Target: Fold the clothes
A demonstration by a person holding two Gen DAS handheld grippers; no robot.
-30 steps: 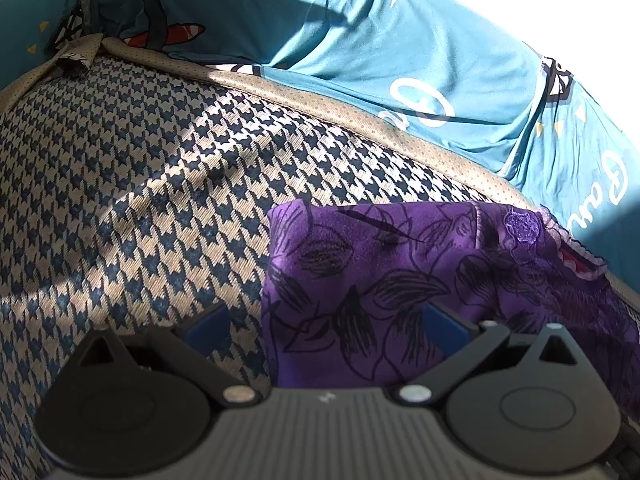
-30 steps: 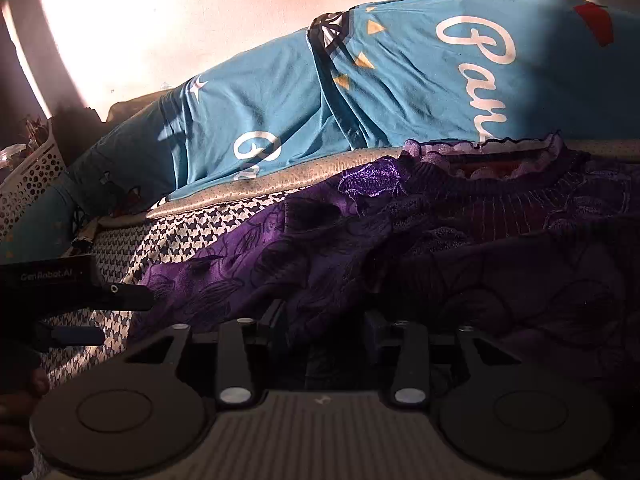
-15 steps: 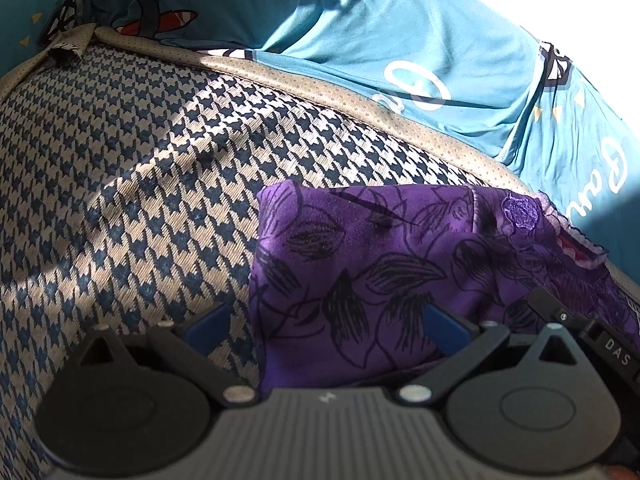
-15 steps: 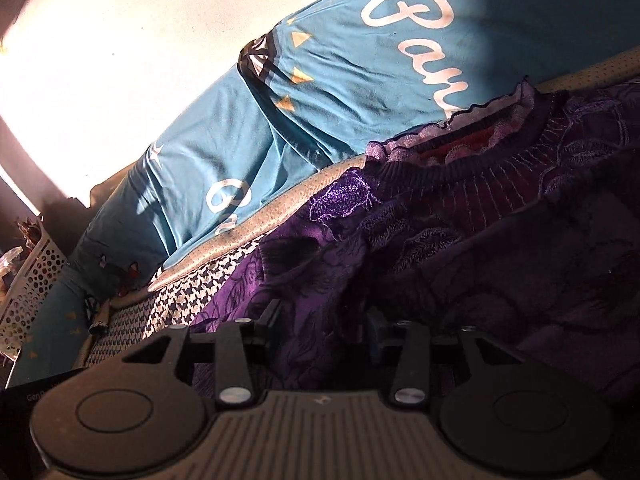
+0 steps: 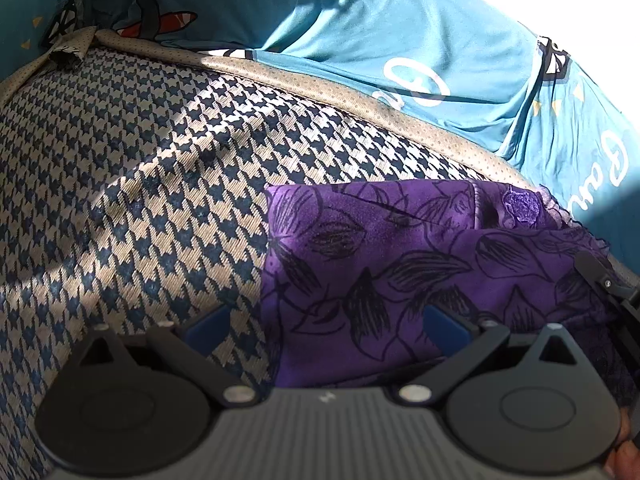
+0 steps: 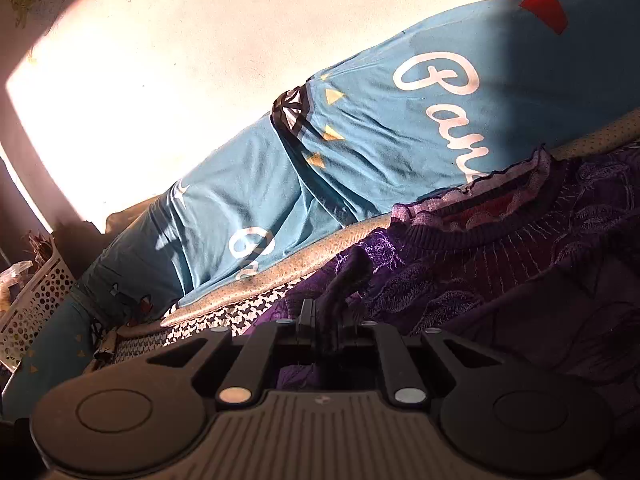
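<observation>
A purple garment [image 5: 400, 264] printed with black leaves lies on a houndstooth mat [image 5: 160, 184]. One straight side edge of the garment runs across the middle of the mat, and the gathered neckline [image 6: 500, 216] with its frilled trim reaches the mat's far edge. Beyond that edge a blue sheet [image 5: 400, 48] with white lettering covers the rest of the surface.

The left gripper [image 5: 324, 324] hovers above the garment's near corner with its blue pads [image 5: 208, 326] spread wide and nothing between them; one pad is over bare mat, the other over purple cloth. The right gripper [image 6: 326, 316] has just been closing, and its jaws now stand nearly together, pinching a dark fold of the garment [image 6: 352, 276] that rises in a small peak between them.

The step in hand looks like taking hold of the garment on both sides to make a fold. To do it well, the left gripper should come down so the cloth edge sits between both pads, then close fully before any lifting. The right grip seems to hold only a narrow ridge, so it may slip; lifting slowly and evenly with both hands would keep the fold line straight. Watch that the mat is not pinched with the garment.
</observation>
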